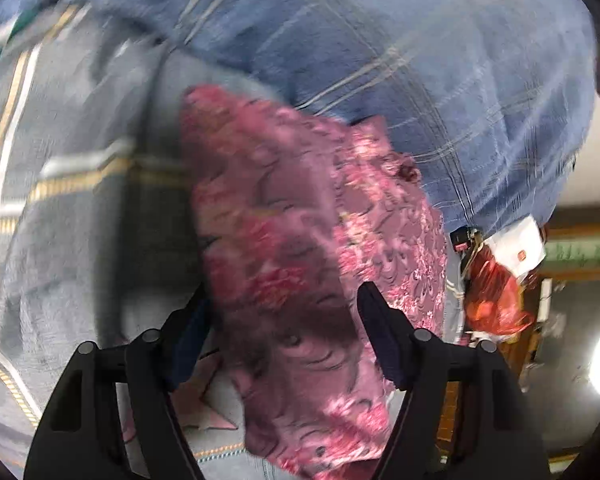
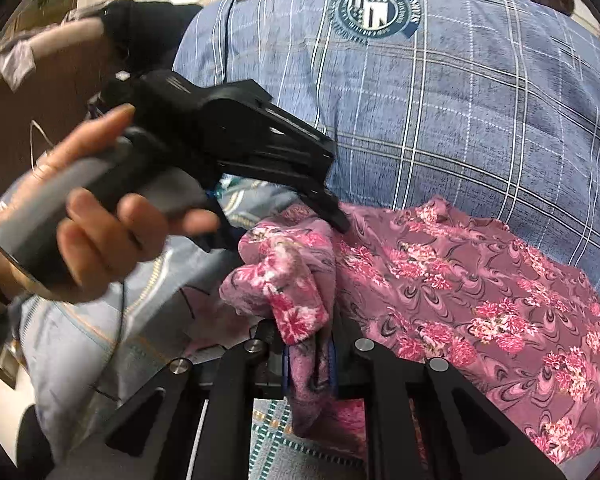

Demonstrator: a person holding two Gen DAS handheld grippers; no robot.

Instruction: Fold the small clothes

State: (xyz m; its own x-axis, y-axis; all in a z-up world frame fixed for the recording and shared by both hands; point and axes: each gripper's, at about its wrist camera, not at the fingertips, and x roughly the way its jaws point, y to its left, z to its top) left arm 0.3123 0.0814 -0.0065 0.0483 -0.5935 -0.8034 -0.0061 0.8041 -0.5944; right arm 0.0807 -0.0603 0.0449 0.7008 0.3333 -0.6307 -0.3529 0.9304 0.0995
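On the left side of the right wrist view, a person's hand (image 2: pixel 80 232) holds the handle of the left gripper (image 2: pixel 336 216). Its black tip touches the top edge of the pink flowered cloth (image 2: pixel 480 292). In the left wrist view the left gripper (image 1: pixel 288 320) has its jaws spread apart, with the pink flowered cloth (image 1: pixel 300 220) lying between them. The pads do not look pressed on the cloth, so it is not pinching it. That picture is blurry, so the small bits are hard to see.

In the middle, low down, the right gripper (image 2: pixel 310 360) has its jaws pressed close together. It pinches a bunched-up corner of the pink cloth. That corner is lifted and crumpled into a lump.

To the right, the rest of the cloth lies spread out and mostly flat on the bed. Behind it is a blue checked pillow (image 2: pixel 440 100) with a round badge on it. Under the cloth is a grey-blue bed sheet (image 1: pixel 72 220) with gold and white lines.

The folding looks like it has only just begun. One corner is picked up, but I can see no neat fold yet. The cloth still needs to be folded over, smoothed flat, and made small.
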